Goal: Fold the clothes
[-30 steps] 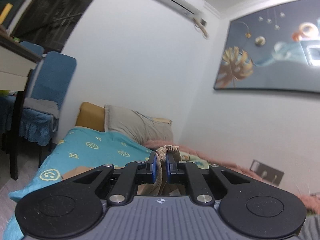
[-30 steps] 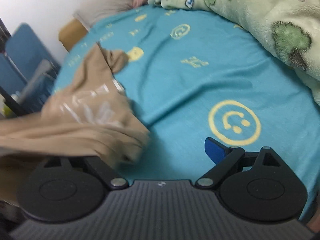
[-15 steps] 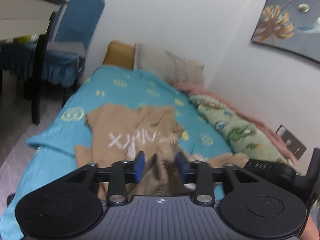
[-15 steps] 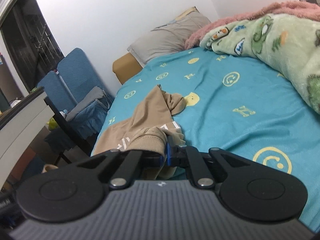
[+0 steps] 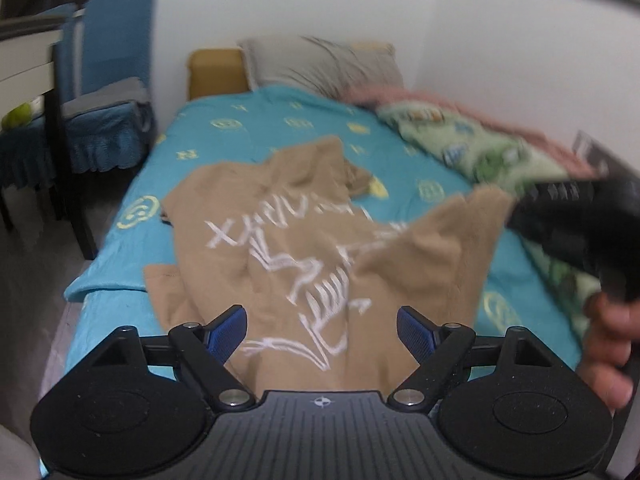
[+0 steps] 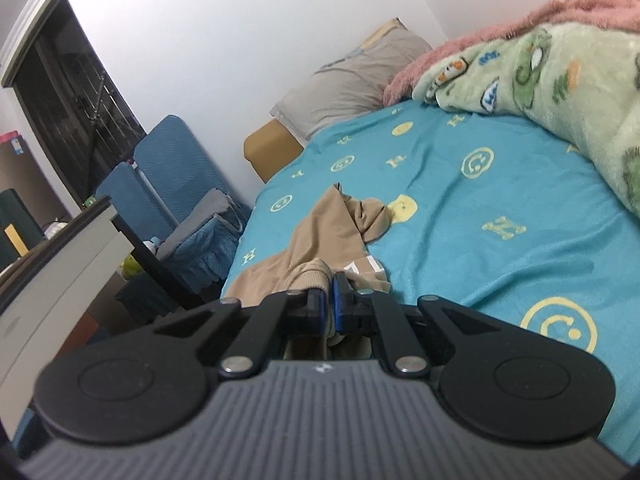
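**Tan top on bed: R grip clamped on a bunched edge, L grip spreading above it**

Tan top [image 5: 280, 236] w/ white scrawled print lies crumpled on the teal bedsheet [image 5: 224, 140], spread over the near half of the bed, towards its left edge. Print side faces up. One corner is lifted off the sheet at the right of the left-wrist view, pulled up to the right gripper [image 5: 568, 216], which shows there as a dark blurred shape w/ a hand [image 5: 608, 344] below it.

Left gripper [image 5: 320, 330]: fingers wide apart & opening. The blue pads [image 5: 226, 332] stand clear of the cloth; the top lies below and between them, not pinched.

Right gripper [image 6: 329, 300]: fingers drawn nearly together, holding a bunched, ribbed fold of the tan top [image 6: 316, 276] between the blue pads. Rest of the top trails away from it across the sheet [image 6: 460, 216].

Around: grey pillow [image 5: 320, 64] at the head of the bed, a mustard cushion [image 5: 216, 72] beside it. Green cartoon-print blanket [image 6: 560, 76] heaped along the wall side, pink fleece [image 6: 572, 12] behind it. Blue chair [image 5: 112, 92] w/ frilled cover stands just beside the bed, near the head end. Left-wrist view is motion-blurred, so the print can't be read.
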The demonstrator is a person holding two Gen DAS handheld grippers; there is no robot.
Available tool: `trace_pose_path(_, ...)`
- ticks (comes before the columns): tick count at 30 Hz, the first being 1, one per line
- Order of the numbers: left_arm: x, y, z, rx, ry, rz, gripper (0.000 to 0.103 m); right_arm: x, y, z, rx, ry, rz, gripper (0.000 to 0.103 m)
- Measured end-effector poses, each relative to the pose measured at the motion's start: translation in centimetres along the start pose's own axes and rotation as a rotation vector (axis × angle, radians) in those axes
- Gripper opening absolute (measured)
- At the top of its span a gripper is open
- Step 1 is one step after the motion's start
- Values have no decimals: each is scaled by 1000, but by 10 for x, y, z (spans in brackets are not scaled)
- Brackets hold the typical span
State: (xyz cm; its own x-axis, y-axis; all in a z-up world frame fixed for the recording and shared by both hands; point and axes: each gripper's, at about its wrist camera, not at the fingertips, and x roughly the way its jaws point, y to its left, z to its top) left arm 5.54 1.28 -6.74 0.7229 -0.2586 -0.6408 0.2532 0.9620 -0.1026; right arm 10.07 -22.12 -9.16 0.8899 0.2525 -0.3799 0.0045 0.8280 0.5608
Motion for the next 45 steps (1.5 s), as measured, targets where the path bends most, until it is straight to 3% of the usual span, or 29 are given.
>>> trace_pose_path(8,18,-47,-18,277,124,-106,85,-1,-24,12,109,27,-20,7)
trace_pose_path(11,29,-75,-29,434,170,-68,85,-1,-29,12,135,41,-20,7)
trace_pose_path(16,58,-107,-45,590,239,56,85,-2,-35,14,132,51,-36,7)
trace_pose_path(18,66,-106,-46,591,246,161,84,-4,-36,14,127,36,-58,7)
trace_pose_path(21,53,-88,-36,504,142,293,83,-7,-40,14,131,11,-85,7)
trace_pose_path(25,11,-41,-15,210,-51,378,88,-5,-40,14,128,-4,-92,6)
trace_pose_path(28,-12,-16,-9,89,-118,418,93,-3,-34,12,104,-3,-81,6)
trace_pose_path(31,-17,-6,-5,90,-86,414,95,-5,-28,11,69,-24,-86,6)
trace_pose_path(37,6,-11,-10,212,60,451,97,-16,-31,13,83,-118,-121,6)
trace_pose_path(42,20,-7,-17,335,112,382,97,-20,-36,13,81,-164,-195,6)
trace_pose_path(45,12,0,-8,412,30,412,97,-14,-30,12,3,-136,-233,9)
